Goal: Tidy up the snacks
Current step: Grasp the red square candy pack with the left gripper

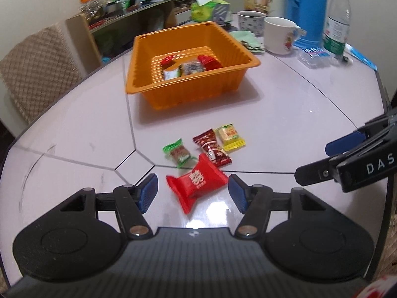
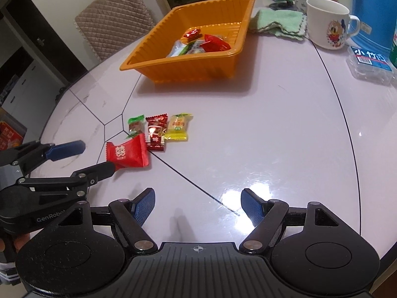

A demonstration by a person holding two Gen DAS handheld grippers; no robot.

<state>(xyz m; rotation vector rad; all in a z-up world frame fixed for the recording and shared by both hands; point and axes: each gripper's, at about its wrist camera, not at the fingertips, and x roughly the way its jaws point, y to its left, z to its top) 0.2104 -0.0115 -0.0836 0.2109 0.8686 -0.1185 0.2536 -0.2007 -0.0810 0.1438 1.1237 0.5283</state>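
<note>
An orange tray (image 1: 148, 84) (image 2: 223, 0) stands on the table with several wrapped snacks inside. Nearer lie a red snack packet (image 1: 196, 182) (image 2: 127, 152), a green-wrapped candy (image 1: 178, 152) (image 2: 136, 124), a dark red packet (image 1: 211, 149) (image 2: 155, 131) and a yellow packet (image 1: 229, 136) (image 2: 178, 126). My left gripper (image 1: 193, 191) (image 2: 96, 157) is open, its pads on either side of the red packet, not closed on it. My right gripper (image 2: 198, 206) (image 1: 320, 164) is open and empty, over bare table to the right of the snacks.
The white table (image 1: 285, 114) also holds two mugs (image 1: 279, 36), a green cloth (image 2: 278, 22), a blue thermos (image 1: 305, 7), a water bottle (image 1: 336, 22) and a small clear box (image 2: 369, 63). A padded chair (image 1: 37, 69) stands at the far left edge.
</note>
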